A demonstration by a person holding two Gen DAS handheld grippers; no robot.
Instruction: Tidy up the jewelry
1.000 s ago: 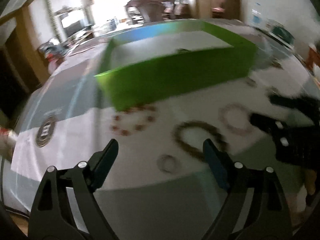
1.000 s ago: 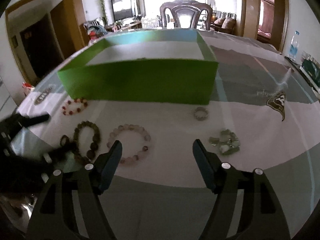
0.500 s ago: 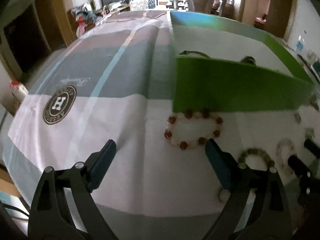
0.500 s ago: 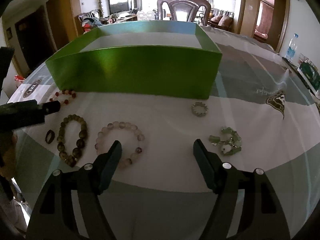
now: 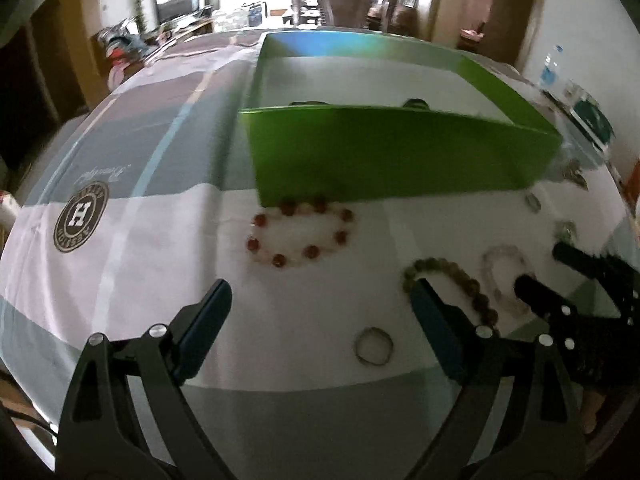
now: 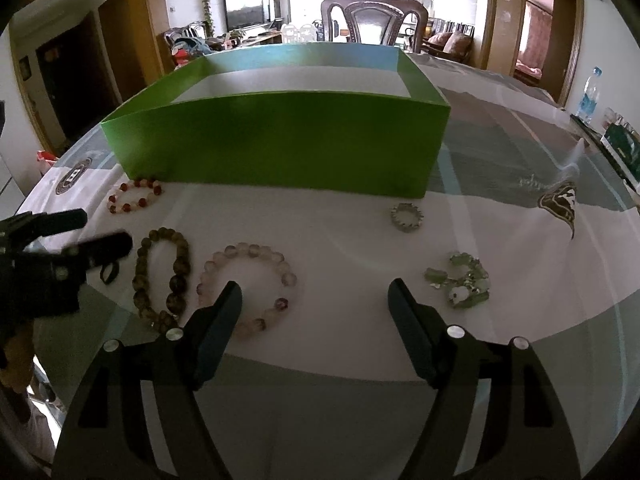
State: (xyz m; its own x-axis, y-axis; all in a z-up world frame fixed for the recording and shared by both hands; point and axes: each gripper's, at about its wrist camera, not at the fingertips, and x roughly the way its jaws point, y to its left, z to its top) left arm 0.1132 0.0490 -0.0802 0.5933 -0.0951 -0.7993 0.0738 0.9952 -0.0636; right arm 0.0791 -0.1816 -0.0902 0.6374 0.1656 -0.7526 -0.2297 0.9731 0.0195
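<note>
A green box (image 5: pixel 392 152) (image 6: pixel 280 144) stands open on the table, with dark items just showing inside its near wall. In front of it lie a red-and-white bead bracelet (image 5: pixel 300 236) (image 6: pixel 134 199), a brown bead bracelet (image 5: pixel 452 284) (image 6: pixel 164 276), a pale pink bead bracelet (image 6: pixel 248 288) (image 5: pixel 504 276), a small dark ring (image 5: pixel 374 346) (image 6: pixel 109 272), a silver ring (image 6: pixel 406 217) and a green stone piece (image 6: pixel 460 280). My left gripper (image 5: pixel 320 304) (image 6: pixel 92 236) is open and empty near the ring. My right gripper (image 6: pixel 314 300) (image 5: pixel 560 268) is open and empty over the pink bracelet.
The table has a white and grey cloth with a round H logo (image 5: pixel 80 216) at the left. A dark wooden chair (image 6: pixel 372 16) stands behind the box. A water bottle (image 6: pixel 590 96) and a dark packet (image 6: pixel 620 144) sit at the right edge.
The left gripper has swung left and then partly back right, and now faces the red bracelet and the ring. The right gripper moved slightly forward and lower toward the pink bracelet. Both stay open.
</note>
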